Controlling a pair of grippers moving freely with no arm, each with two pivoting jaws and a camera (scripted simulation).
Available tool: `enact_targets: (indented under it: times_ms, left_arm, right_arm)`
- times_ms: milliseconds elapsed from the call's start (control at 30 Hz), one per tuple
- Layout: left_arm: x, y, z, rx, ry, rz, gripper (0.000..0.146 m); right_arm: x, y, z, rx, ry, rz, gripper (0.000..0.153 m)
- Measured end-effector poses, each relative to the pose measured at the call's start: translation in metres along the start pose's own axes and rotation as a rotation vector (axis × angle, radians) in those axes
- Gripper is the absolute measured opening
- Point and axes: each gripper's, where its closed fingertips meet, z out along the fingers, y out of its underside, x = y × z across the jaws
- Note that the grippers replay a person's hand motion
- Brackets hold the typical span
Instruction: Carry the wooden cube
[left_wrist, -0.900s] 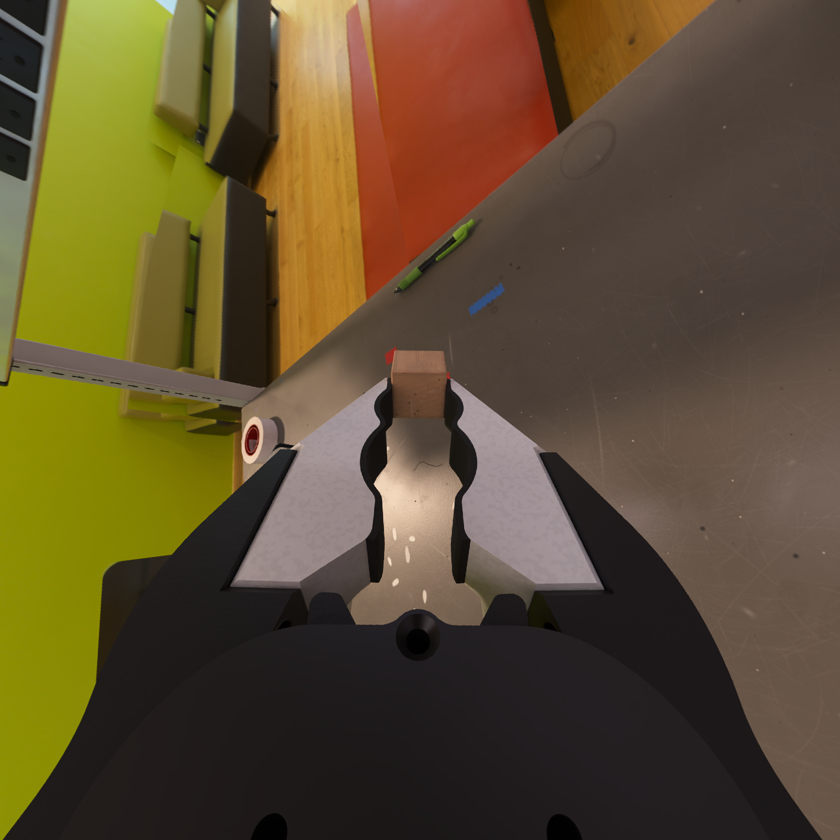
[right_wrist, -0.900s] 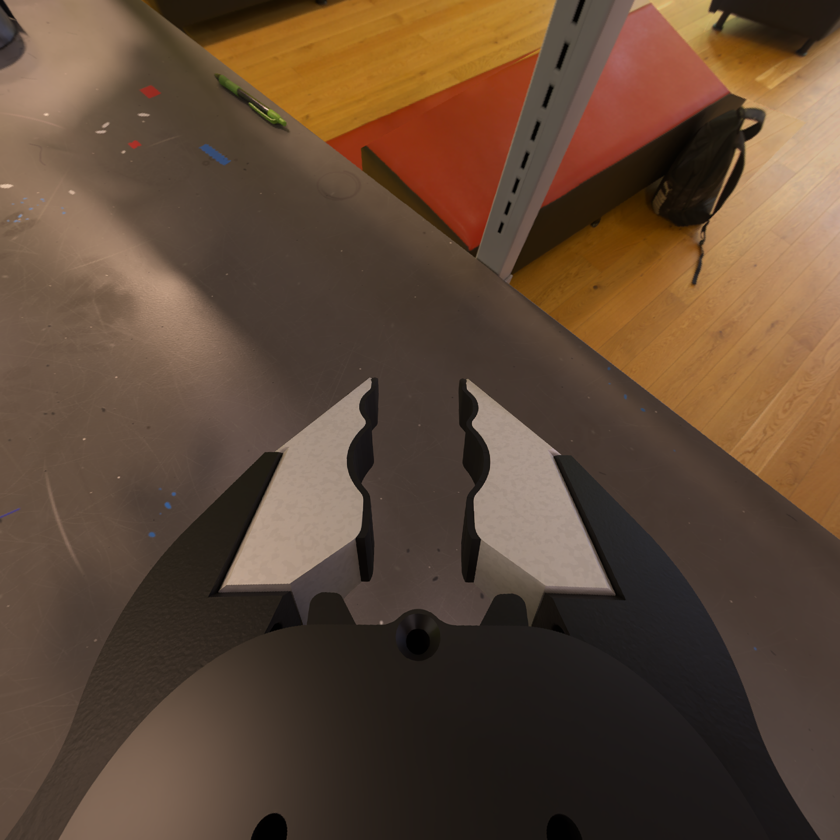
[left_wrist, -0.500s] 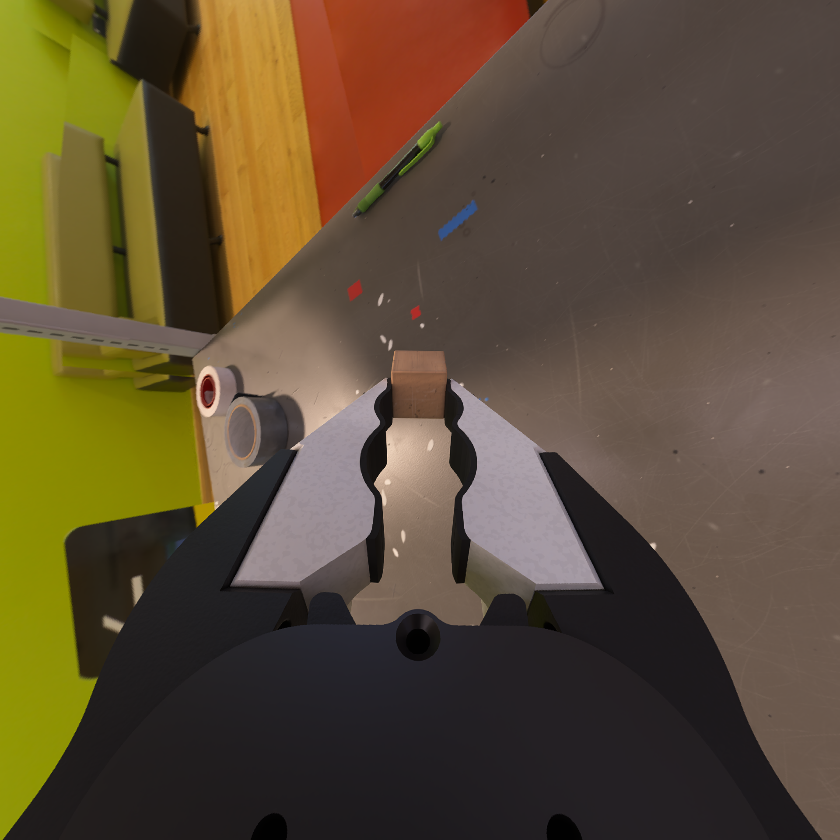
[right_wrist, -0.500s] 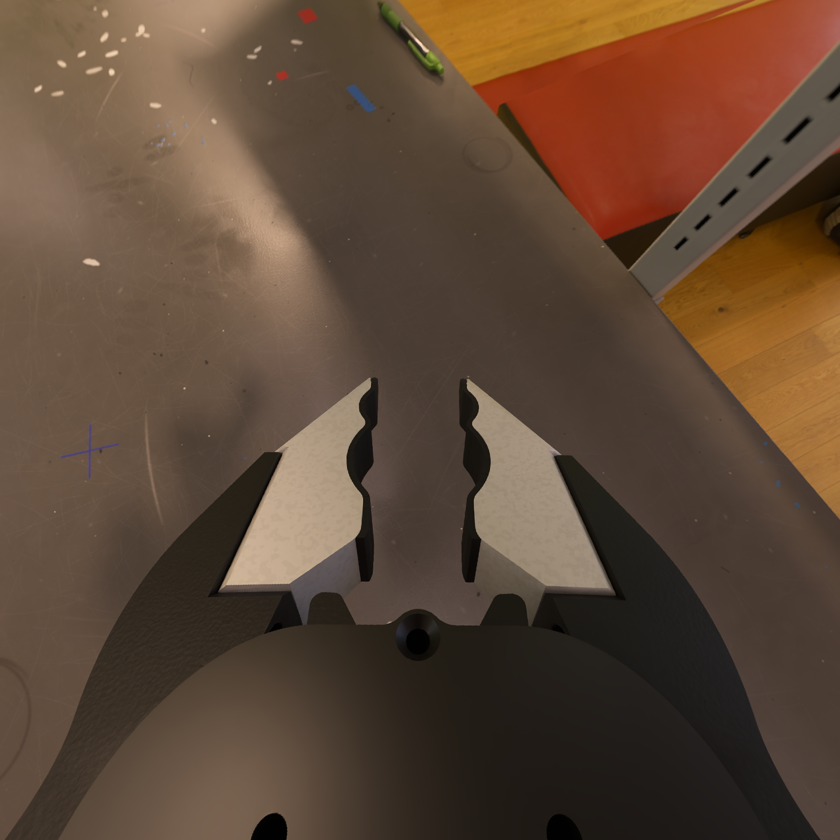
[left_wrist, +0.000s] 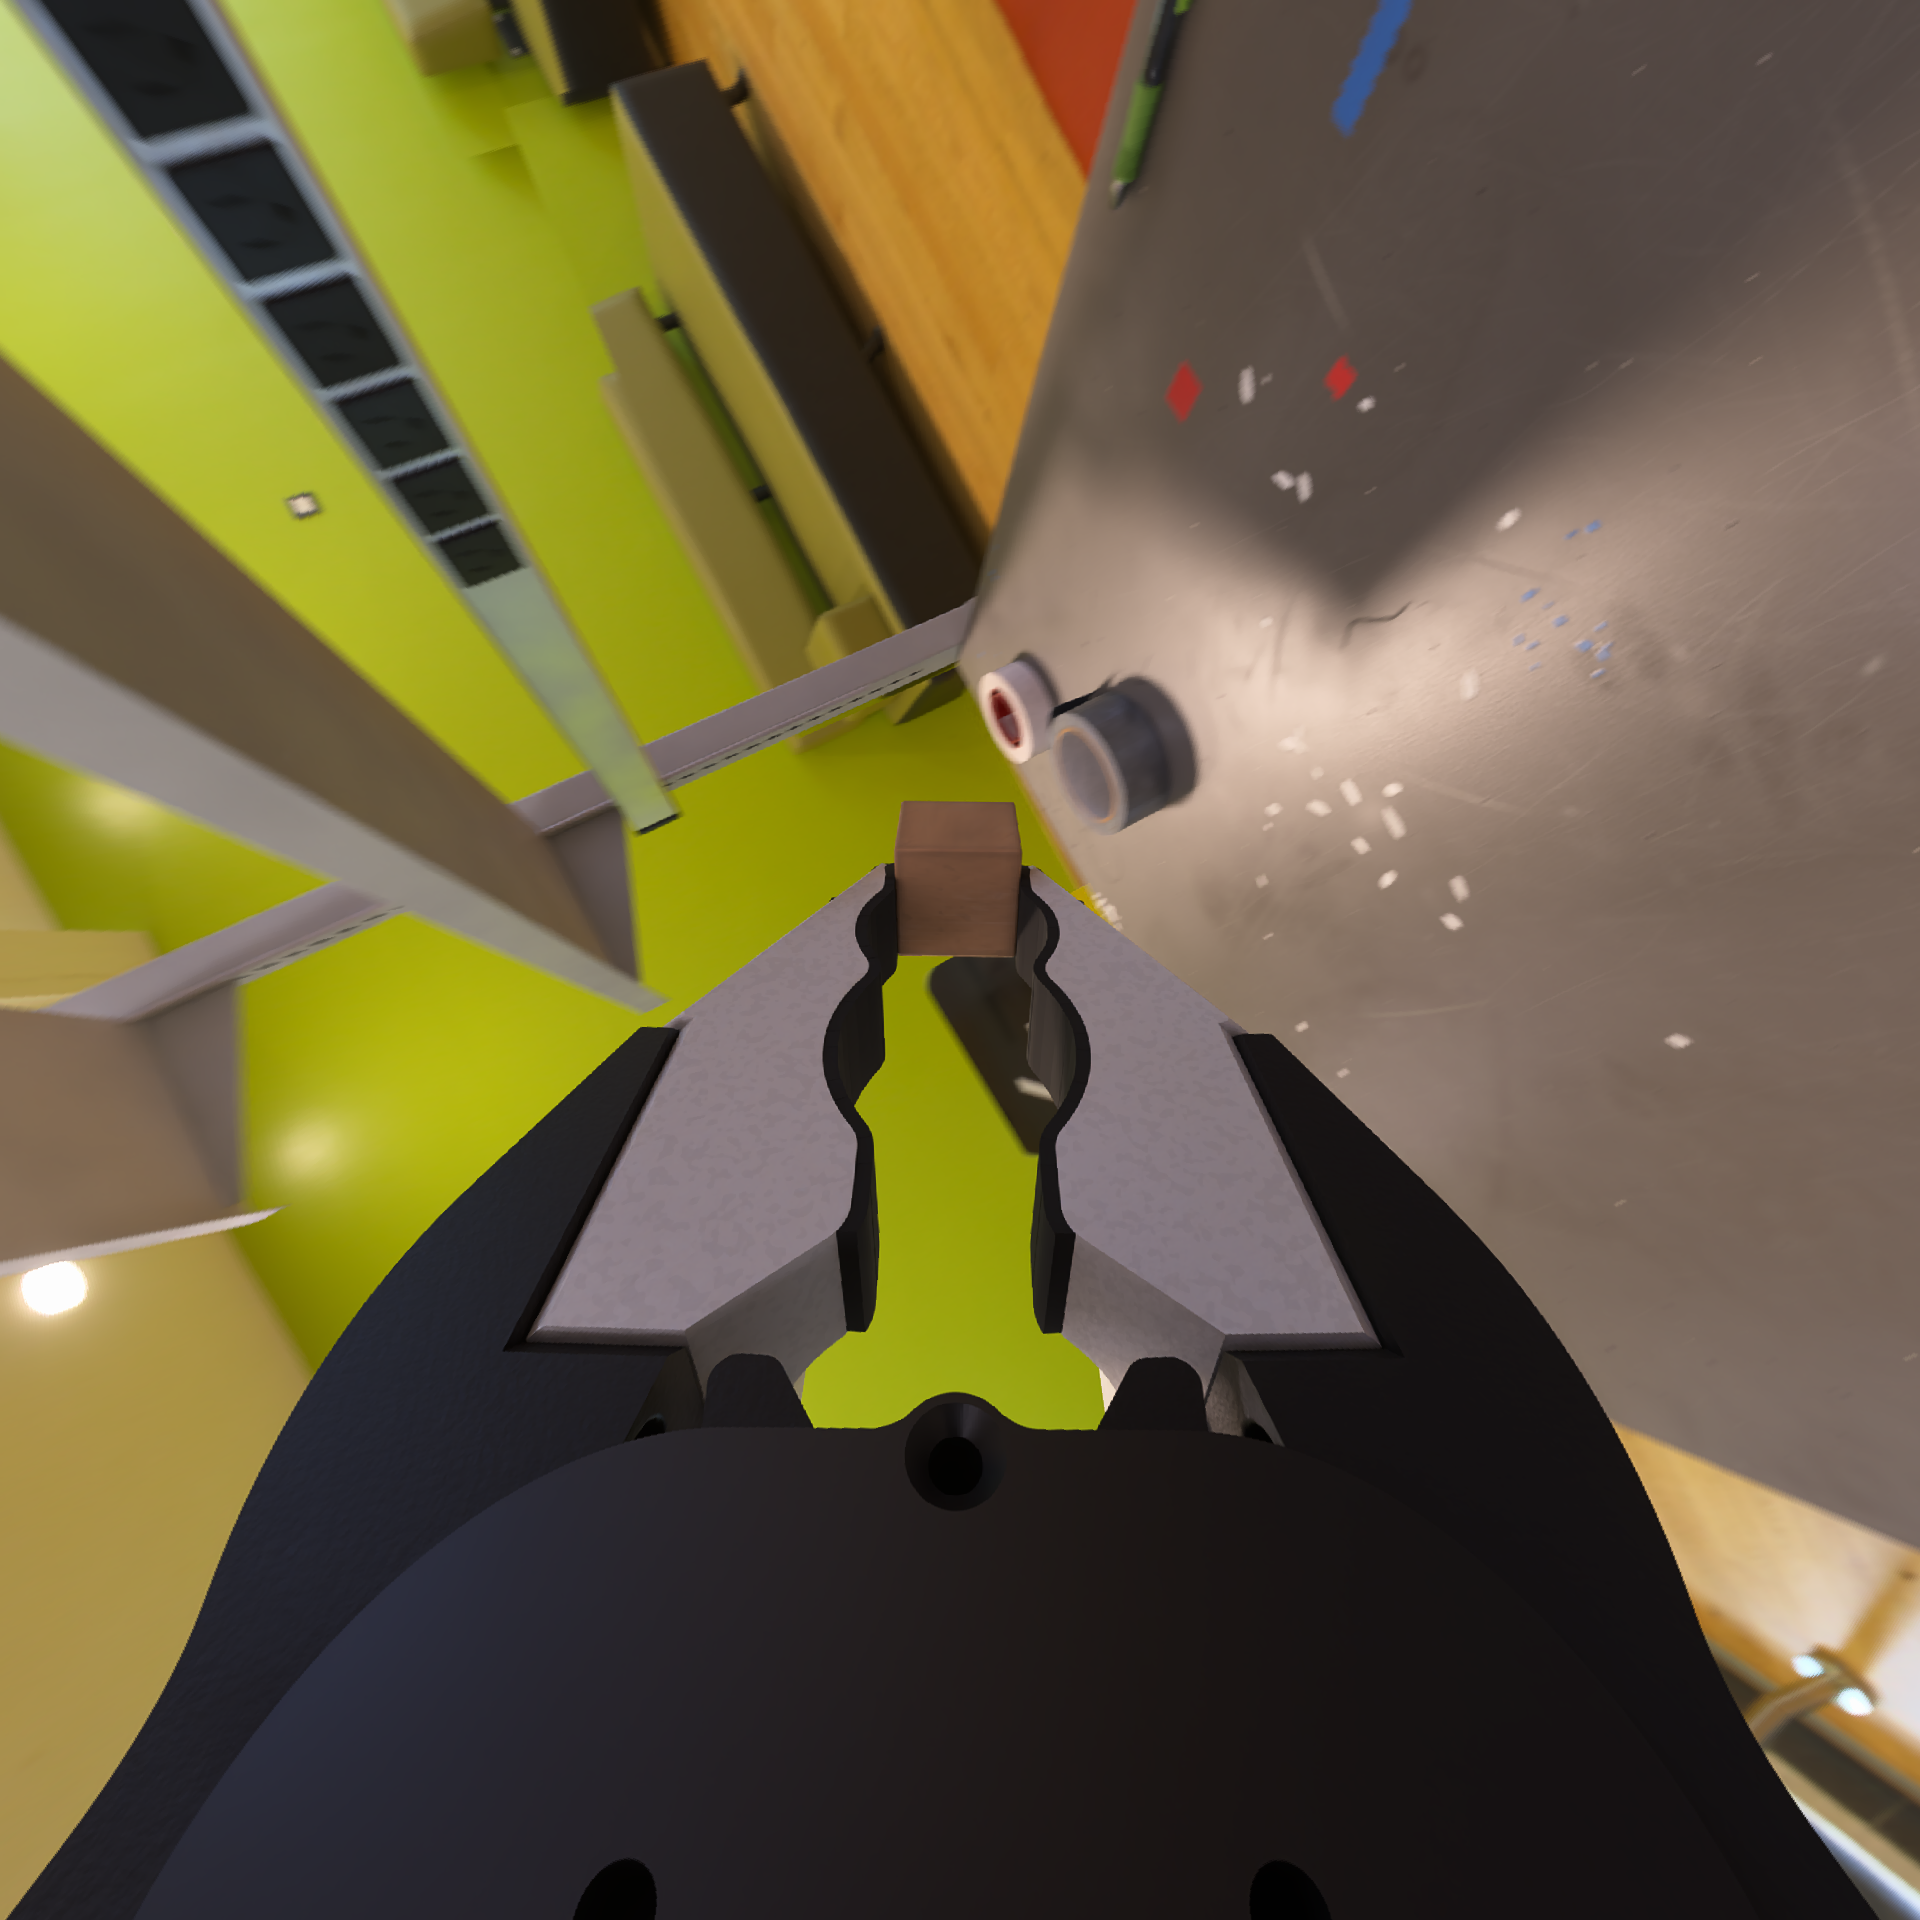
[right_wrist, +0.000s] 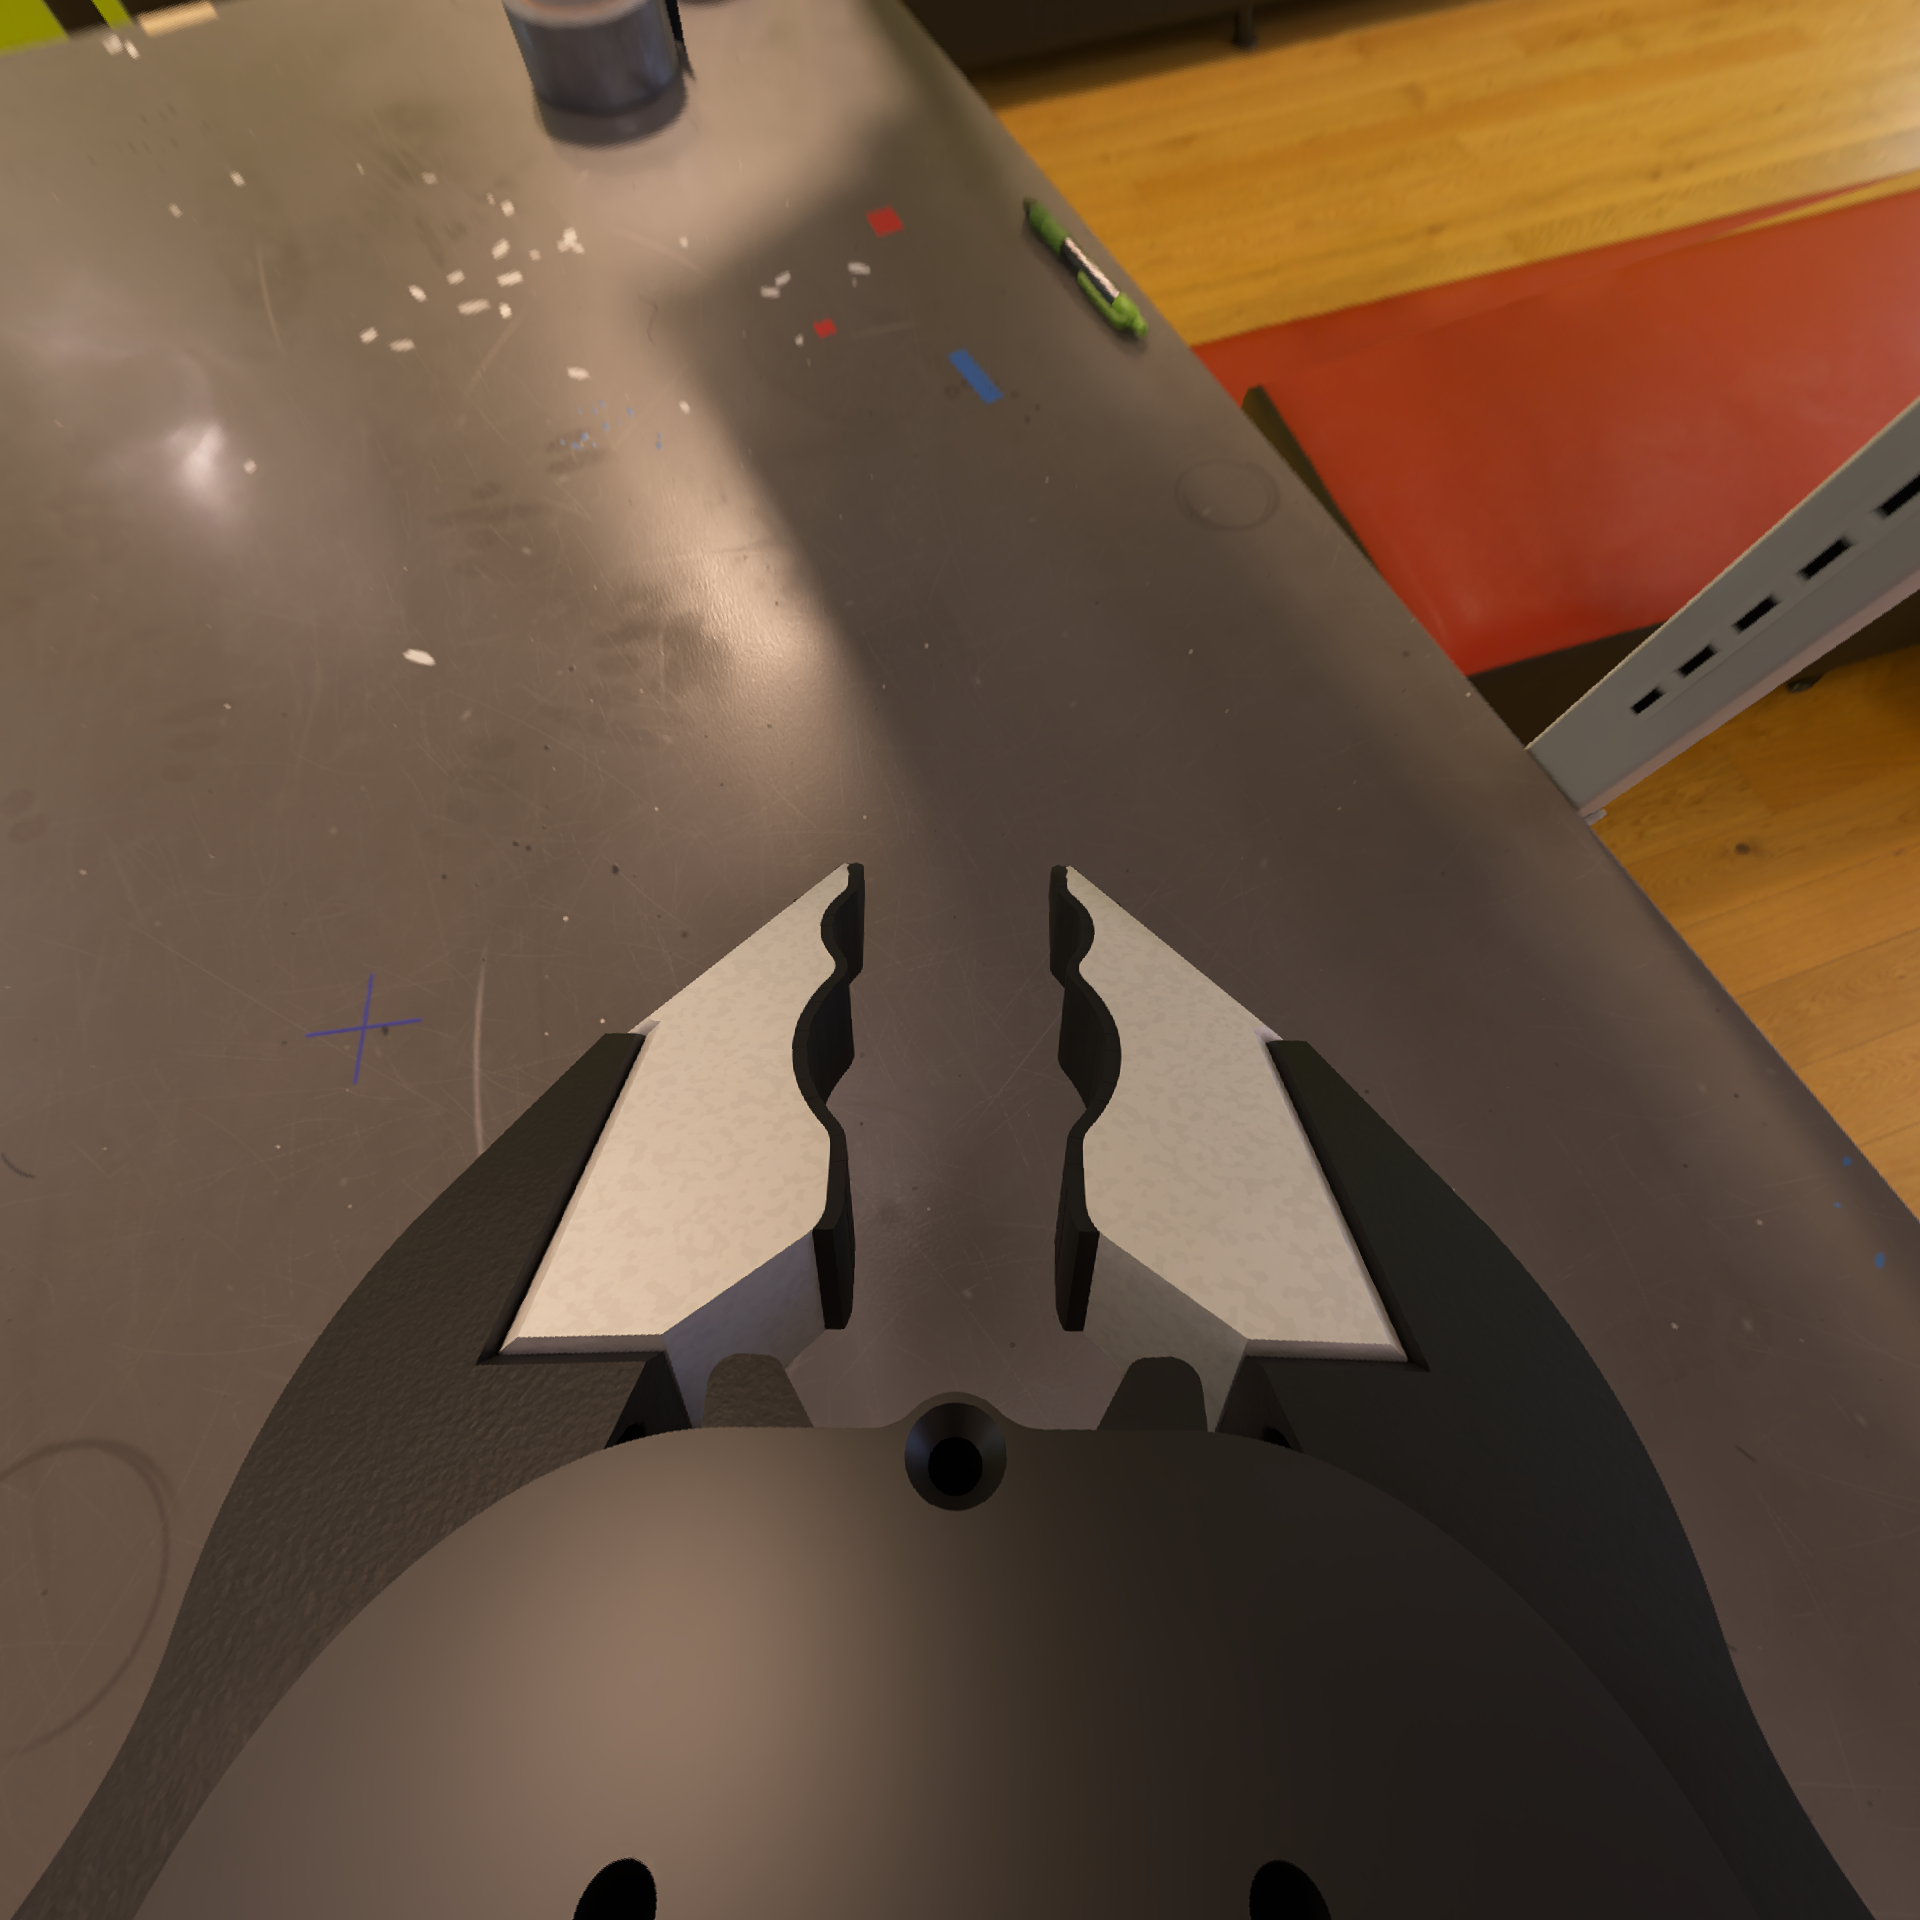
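Observation:
My left gripper (left_wrist: 956, 894) is shut on the small wooden cube (left_wrist: 956, 878), which sits pinched between the fingertips. The cube is held in the air, off the edge of the dark grey table (left_wrist: 1558, 935), with the green wall behind it. My right gripper (right_wrist: 956, 883) is open and empty, low over the same table (right_wrist: 623, 727). The cube does not show in the right wrist view.
A grey tape roll (left_wrist: 1122, 753) and a white roll with a red core (left_wrist: 1013, 709) stand at the table's corner. The grey roll also shows in the right wrist view (right_wrist: 603, 52). A green pen (right_wrist: 1086, 270) lies by the table's edge near red and blue marks. A red bench (right_wrist: 1610, 416) and wooden floor lie beyond.
My left gripper has lifted and swung left with the cube, from over the table to beyond its edge. My right gripper has moved along the table, staying open.

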Motion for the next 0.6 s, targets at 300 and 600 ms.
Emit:
enact_targets:
  times_ms: [300, 600]
  left_arm:
    - [-0.098, -0.015, -0.122, -0.047, -0.222, 0.1, 0.021]
    - [-0.127, -0.079, -0.23, 0.256, -0.227, 0.02, 0.021]
  right_arm:
    - [0.018, -0.009, -0.054, 0.144, 0.019, 0.052, 0.036]
    - [0.057, 0.004, -0.121, 0.29, 0.125, 0.141, 0.037]
